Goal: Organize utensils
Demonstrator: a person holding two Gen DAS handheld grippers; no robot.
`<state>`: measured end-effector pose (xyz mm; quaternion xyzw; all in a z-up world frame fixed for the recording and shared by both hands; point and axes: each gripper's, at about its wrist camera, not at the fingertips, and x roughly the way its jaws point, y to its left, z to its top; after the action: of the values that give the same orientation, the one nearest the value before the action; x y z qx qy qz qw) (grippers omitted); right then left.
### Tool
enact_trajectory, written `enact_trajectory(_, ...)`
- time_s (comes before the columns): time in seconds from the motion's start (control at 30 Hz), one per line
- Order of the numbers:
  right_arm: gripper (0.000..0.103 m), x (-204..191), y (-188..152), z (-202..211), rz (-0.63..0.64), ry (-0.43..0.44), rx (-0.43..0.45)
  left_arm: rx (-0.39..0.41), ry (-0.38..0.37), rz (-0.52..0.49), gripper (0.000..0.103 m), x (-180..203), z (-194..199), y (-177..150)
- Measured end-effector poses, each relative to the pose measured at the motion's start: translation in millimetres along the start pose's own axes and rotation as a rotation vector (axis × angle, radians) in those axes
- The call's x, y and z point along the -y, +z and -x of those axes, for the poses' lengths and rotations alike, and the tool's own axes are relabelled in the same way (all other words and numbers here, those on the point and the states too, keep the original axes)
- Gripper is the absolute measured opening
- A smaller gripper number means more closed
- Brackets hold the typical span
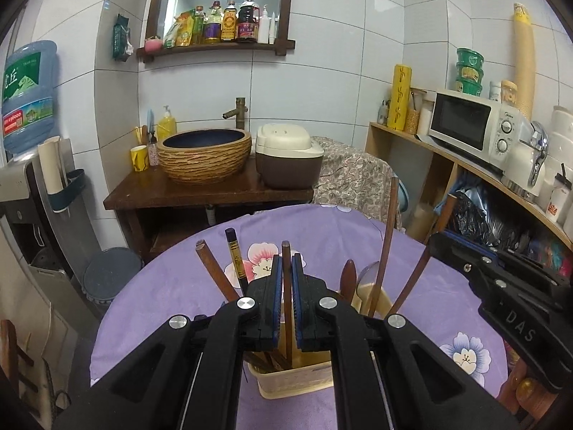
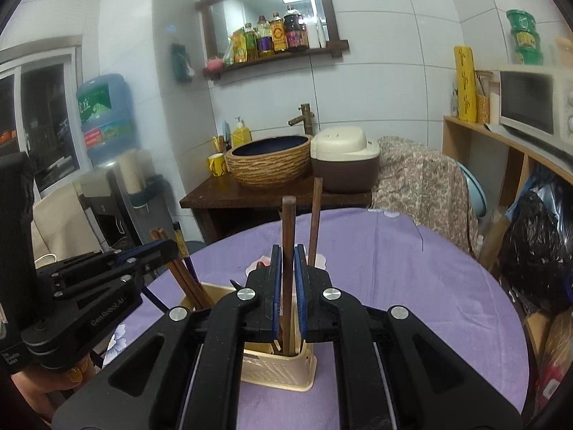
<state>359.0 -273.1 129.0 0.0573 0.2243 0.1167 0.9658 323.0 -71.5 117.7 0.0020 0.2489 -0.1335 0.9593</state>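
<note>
My left gripper (image 1: 286,268) is pinched on a brown chopstick (image 1: 286,251) standing upright, its lower end down in the cream utensil basket (image 1: 297,380) just below my fingers, so it can drop straight in or lift straight out. My right gripper (image 2: 288,261) clamps another wooden chopstick (image 2: 288,222) the same way over the basket's other end. Beside each gripper lean more chopsticks and spoons; the basket sits on the purple-clothed worktop (image 1: 172,286).
</note>
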Motion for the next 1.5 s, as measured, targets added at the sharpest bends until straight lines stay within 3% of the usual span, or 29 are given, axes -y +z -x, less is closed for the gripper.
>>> enact_trajectory(0.1, 0.01, -0.3, -2.6, 4.9, 0.011, 0.0, 0.017, -0.003, -0.023, 0.001, 0.008, 0.8, 5.3, 1.5)
enact_trajectory(0.17, 0.018, 0.3, -4.8, 10.7, 0.01, 0.002, 0.026, 0.015, -0.023, -0.011, 0.022, 3.1, 12.2, 1.4)
enact_trajectory(0.2, 0.038, 0.5, -6.2, 14.7, 0.007, 0.002, 0.031, 0.036, -0.021, -0.02, 0.042, 4.5, 20.3, 0.3)
enact_trajectory(0.23, 0.065, 0.8, -8.3, 20.5, 0.004, -0.004, 0.047, 0.059, -0.018, -0.025, 0.059, 6.2, 27.2, -1.4)
enact_trajectory(0.27, 0.074, 1.3, -9.5, 25.0, 0.002, -0.012, 0.064, 0.079, -0.016, -0.03, 0.064, 8.5, 32.3, -2.9)
enact_trajectory(0.37, 0.08, -0.1, -18.0, 44.4, 0.015, -0.028, 0.098, 0.129, -0.012, -0.059, 0.08, 12.4, 55.2, -11.4)
enact_trajectory(0.43, 0.093, 0.0, -22.8, 55.3, 0.017, -0.036, 0.106, 0.151, -0.02, -0.062, 0.093, 11.4, 69.3, -18.9)
enact_trajectory(0.5, 0.097, 0.7, -31.4, 72.0, 0.032, -0.085, 0.136, 0.18, -0.024, -0.057, 0.098, 6.5, 86.5, -30.8)
enact_trajectory(0.67, 0.097, -0.4, -69.3, 104.7, 0.093, -0.228, 0.128, 0.22, 0.004, -0.045, 0.098, -11.4, 119.6, -72.0)
enact_trajectory(0.77, 0.097, -5.1, -102.4, 117.1, 0.113, -0.256, 0.084, 0.227, 0.04, -0.023, 0.098, -21.3, 135.5, -107.7)
enact_trajectory(0.9, 0.097, -16.4, -167.2, 147.9, 0.077, -0.218, 0.073, 0.235, 0.025, 0.086, 0.098, -31.0, 163.5, -166.6)
enact_trajectory(1.03, 0.097, -35.2, -218.5, 182.4, 0.058, -0.214, 0.101, 0.284, 0.1, 0.151, 0.098, -30.5, 192.8, -203.6)
enact_trajectory(1.13, 0.097, -48.2, -236.8, 204.1, 0.052, -0.177, 0.117, 0.296, 0.089, 0.217, 0.098, -29.9, 211.4, -217.0)
enact_trajectory(1.27, 0.097, -67.8, -255.7, 236.2, 0.072, -0.173, 0.182, 0.298, 0.11, 0.191, 0.098, -16.7, 228.7, -232.3)
enact_trajectory(1.5, 0.097, -91.5, -269.7, 255.8, 0.119, -0.132, 0.189, 0.312, 0.138, 0.161, 0.098, -12.8, 248.3, -252.9)
